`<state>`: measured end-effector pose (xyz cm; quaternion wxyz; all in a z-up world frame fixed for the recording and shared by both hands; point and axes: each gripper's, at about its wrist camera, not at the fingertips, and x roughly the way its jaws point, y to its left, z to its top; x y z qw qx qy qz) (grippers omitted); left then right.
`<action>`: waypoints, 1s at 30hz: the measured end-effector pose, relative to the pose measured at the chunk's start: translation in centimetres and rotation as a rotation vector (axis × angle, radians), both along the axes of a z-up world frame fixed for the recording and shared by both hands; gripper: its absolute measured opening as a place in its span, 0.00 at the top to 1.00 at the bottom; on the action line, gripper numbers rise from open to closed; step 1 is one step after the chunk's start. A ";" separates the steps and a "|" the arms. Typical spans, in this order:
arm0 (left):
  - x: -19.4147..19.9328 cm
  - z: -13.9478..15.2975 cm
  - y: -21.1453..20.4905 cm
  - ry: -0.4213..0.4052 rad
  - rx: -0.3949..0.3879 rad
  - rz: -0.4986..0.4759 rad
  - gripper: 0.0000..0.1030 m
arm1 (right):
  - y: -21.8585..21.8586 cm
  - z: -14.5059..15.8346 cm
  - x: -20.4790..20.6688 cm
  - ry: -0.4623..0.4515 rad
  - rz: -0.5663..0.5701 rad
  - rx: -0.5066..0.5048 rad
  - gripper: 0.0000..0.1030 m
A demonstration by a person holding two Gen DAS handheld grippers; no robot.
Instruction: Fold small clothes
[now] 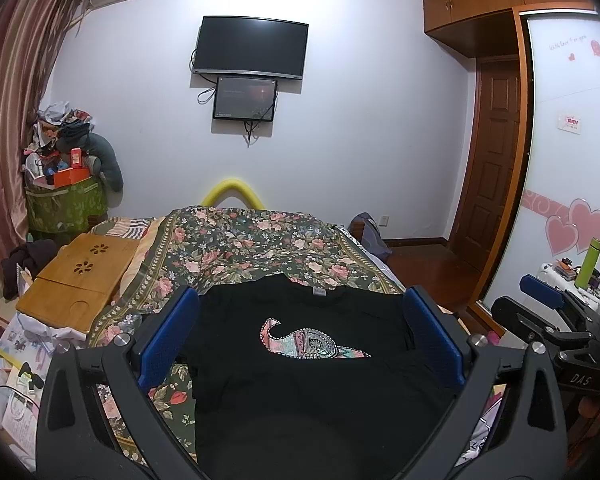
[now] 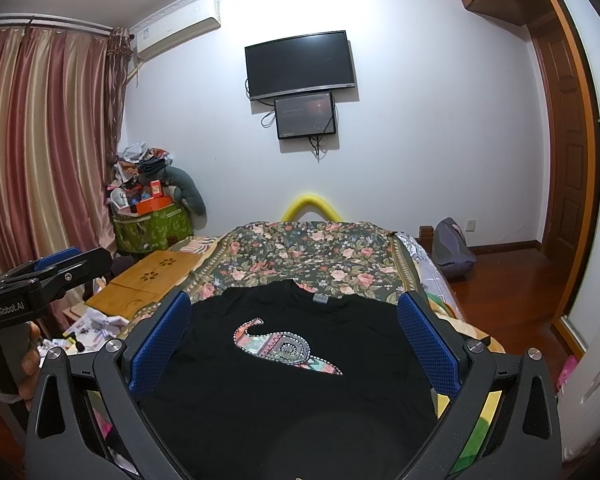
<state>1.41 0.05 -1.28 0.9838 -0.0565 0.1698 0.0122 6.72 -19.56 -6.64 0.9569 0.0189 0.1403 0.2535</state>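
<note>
A small black T-shirt point(image 1: 300, 392) with a patterned elephant patch point(image 1: 312, 342) lies flat on the floral bedspread point(image 1: 240, 248), collar away from me. My left gripper point(image 1: 300, 300) is open above its near part, blue fingers point(image 1: 168, 332) wide apart, holding nothing. In the right wrist view the same shirt point(image 2: 284, 392) lies spread out. My right gripper point(image 2: 294, 304) is open above it and empty. The right gripper also shows at the right edge of the left wrist view point(image 1: 548, 300); the left gripper shows at the left of the right wrist view point(image 2: 56, 264).
A bamboo lap tray point(image 1: 76, 280) lies at the bed's left side, with papers point(image 1: 20, 340) and clutter below it. A green basket point(image 1: 66, 204) piled with things stands in the corner. Wooden floor point(image 2: 512, 280) and a door point(image 1: 496, 152) lie right.
</note>
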 end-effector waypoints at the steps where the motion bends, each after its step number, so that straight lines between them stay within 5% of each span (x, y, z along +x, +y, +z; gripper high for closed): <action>1: 0.0 0.0 0.0 0.000 0.000 0.001 0.00 | 0.0 0.0 0.0 0.000 0.000 0.000 0.01; 30: 0.8 -0.2 0.5 0.020 -0.003 0.004 0.00 | 0.8 -1.1 1.0 0.025 -0.006 -0.014 0.01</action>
